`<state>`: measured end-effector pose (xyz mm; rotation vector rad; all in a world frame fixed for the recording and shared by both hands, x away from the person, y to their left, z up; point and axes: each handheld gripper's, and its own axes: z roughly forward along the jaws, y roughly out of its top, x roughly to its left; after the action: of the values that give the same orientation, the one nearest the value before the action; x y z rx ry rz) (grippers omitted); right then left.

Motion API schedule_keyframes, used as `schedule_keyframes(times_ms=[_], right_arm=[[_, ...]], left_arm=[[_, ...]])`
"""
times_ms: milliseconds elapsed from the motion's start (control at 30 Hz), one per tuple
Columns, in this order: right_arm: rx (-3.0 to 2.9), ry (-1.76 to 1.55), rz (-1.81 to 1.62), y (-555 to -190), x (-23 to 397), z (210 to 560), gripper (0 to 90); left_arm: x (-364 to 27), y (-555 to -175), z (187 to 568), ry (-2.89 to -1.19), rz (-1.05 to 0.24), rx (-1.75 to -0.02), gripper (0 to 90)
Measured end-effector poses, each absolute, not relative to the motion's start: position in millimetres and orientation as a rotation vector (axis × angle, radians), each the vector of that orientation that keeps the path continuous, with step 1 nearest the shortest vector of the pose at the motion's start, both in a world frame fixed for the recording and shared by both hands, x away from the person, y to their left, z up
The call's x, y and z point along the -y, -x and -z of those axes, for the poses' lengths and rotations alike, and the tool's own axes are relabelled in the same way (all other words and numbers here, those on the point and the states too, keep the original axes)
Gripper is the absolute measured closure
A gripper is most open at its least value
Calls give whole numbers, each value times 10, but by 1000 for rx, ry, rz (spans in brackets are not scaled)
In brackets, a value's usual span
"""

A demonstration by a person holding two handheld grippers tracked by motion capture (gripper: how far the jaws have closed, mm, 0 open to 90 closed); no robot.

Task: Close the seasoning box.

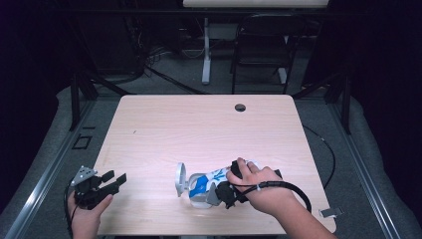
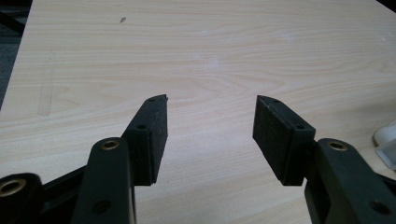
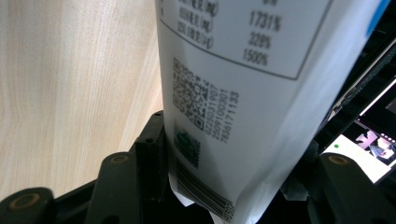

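holding: my right gripper [image 1: 219, 191] is clamped across the bottom of one white and blue pouch [image 1: 204, 185], jaws wide on its printed back [image 3: 233, 93]
pouch place: lying on its side on the table [image 1: 199, 129], near the front edge, cap pointing left
left gripper: my left gripper [image 2: 210, 126] is spread, nothing between the pads, hovering at the table's left front corner
progress: i judge the grasp done; lifting or placing is left
count: one pouch, two grippers, one table
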<state>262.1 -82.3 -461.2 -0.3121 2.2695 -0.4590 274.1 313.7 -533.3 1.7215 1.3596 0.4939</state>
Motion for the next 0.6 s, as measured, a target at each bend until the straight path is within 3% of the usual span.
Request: schedule_keyframes(times_ms=[600], right_arm=[[-2264, 318, 466, -2626, 820, 4606, 465]], left_arm=[[-3145, -2739, 5329, -1723, -493, -1363, 457]])
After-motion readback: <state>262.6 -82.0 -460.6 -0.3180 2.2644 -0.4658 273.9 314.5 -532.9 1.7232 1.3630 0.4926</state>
